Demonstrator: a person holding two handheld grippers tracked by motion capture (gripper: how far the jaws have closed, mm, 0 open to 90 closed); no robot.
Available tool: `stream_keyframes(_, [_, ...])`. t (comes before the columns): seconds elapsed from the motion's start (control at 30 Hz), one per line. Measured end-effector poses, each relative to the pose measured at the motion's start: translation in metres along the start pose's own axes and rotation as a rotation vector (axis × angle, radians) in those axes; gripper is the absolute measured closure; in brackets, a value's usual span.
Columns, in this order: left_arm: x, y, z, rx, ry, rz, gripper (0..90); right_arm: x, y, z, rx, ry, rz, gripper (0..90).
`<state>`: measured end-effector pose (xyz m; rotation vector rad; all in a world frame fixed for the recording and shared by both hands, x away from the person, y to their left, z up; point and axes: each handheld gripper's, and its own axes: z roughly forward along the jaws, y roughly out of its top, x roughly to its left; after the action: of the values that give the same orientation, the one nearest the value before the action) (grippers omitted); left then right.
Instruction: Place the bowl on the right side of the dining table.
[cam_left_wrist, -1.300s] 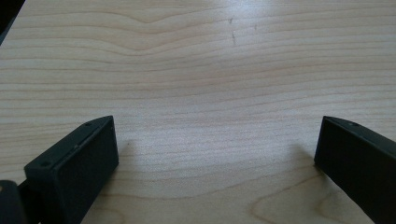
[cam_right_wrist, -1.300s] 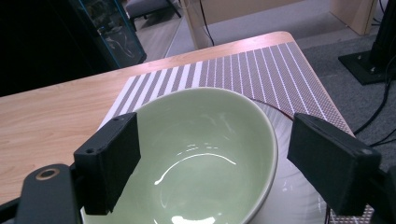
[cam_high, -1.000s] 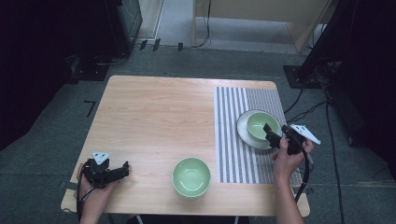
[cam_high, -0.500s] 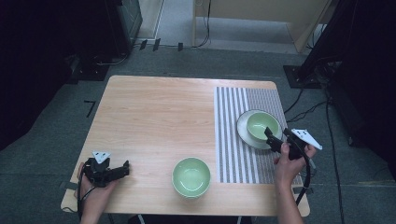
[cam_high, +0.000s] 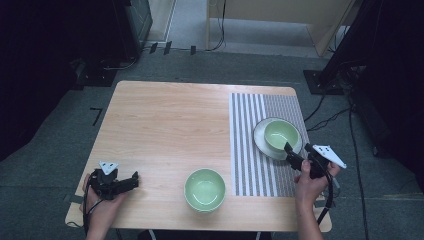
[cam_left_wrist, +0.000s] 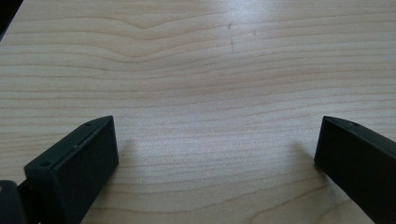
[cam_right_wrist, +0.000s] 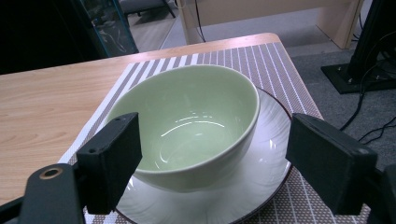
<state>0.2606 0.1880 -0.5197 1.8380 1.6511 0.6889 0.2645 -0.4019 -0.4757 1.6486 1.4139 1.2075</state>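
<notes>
- My right gripper (cam_high: 295, 154) gapes wide just beside the bowl (cam_right_wrist: 187, 123) on its plate (cam_right_wrist: 261, 182), lined up to grasp, I judge.
- My left gripper (cam_high: 131, 181) rests wide apart, idle on the table (cam_left_wrist: 196, 70).

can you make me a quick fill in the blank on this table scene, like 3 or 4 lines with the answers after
1. The green bowl near the right gripper sits on a white ____.
2. That dish rests on a ____ placemat.
3. The second green bowl stands directly on the bare ____ table.
4. The left gripper has its jaws ____, with nothing between them.

Missing words: plate; striped; wooden; open
</notes>
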Motion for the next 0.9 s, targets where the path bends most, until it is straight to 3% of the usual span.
stream_keyframes(0.9, [0.000,0.000,0.000,0.000,0.000,-0.001,0.0,-0.007,-0.020,-0.030,0.028,-0.043,-0.006,18.7])
